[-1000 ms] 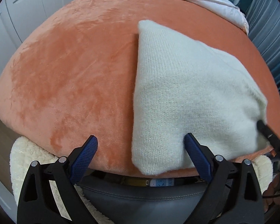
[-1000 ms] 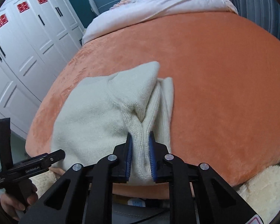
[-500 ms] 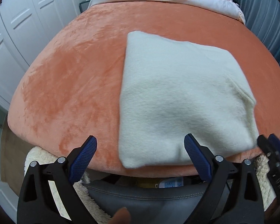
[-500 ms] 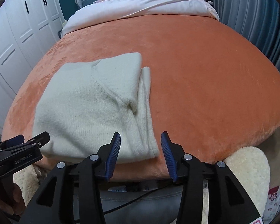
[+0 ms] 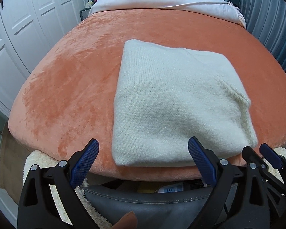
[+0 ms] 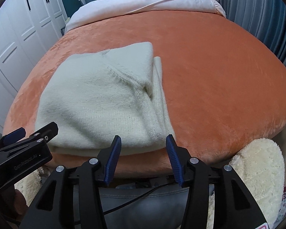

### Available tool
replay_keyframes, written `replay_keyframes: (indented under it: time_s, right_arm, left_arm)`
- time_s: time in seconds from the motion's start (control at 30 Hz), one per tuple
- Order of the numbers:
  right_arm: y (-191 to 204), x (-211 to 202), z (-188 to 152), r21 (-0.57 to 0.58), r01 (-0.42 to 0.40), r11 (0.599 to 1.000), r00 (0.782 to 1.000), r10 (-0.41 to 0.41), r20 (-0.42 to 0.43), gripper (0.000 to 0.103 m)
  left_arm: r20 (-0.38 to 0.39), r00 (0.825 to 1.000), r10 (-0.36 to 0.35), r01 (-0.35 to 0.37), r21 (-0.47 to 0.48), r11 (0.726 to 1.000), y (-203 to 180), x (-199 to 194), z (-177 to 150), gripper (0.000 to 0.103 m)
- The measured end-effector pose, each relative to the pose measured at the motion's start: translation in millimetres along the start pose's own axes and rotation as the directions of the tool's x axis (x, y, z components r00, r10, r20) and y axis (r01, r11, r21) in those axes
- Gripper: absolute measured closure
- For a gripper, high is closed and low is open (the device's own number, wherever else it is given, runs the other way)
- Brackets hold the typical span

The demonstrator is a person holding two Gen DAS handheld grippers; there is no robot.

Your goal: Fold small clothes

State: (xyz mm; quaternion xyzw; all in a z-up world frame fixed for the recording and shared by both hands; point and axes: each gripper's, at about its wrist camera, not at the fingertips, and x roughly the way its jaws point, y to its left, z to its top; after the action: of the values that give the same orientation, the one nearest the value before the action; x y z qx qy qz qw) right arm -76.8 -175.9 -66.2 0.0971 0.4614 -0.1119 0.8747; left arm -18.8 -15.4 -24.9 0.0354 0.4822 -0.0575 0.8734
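Since a second ago the right tool [image 6: 143, 157] has let go of the sweater's [image 6: 97, 103] edge and backed off – its jaws have just been opening, nothing between them now. The sweater lies folded on the bed [image 6: 219, 76], near edge at 12 o'clock from the right tool – the nearer one. The left tool [image 5: 143, 164] is spread wide, empty.

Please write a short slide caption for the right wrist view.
Right gripper open and empty before a folded cream knit sweater on an orange plush bedspread.
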Motion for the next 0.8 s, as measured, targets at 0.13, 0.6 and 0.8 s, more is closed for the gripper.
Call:
replay_keyframes:
  time_s: [0.13, 0.6, 0.8]
  right_arm:
    - [4.6, -3.3, -1.4, -0.005, -0.004, 1.000, 1.000, 0.004, 0.008, 0.055]
    - [7.4, -10.1, -0.9, -0.006, -0.009, 1.000, 1.000, 0.009, 0.022, 0.053]
    - [7.7, -10.1, -0.9, -0.001, -0.009, 1.000, 1.000, 0.009, 0.021, 0.053]
  left_arm:
    - [0.015, 1.000, 0.009, -0.009, 0.016, 1.000, -3.5, -4.5, 0.1, 0.011]
    - [0.007, 1.000, 0.019, -0.019, 0.001, 1.000, 0.2, -6.1, 1.6, 0.011]
    - [0.000, 1.000, 0.026, -0.026, -0.001, 1.000, 2.0, -4.2, 1.1, 0.011]
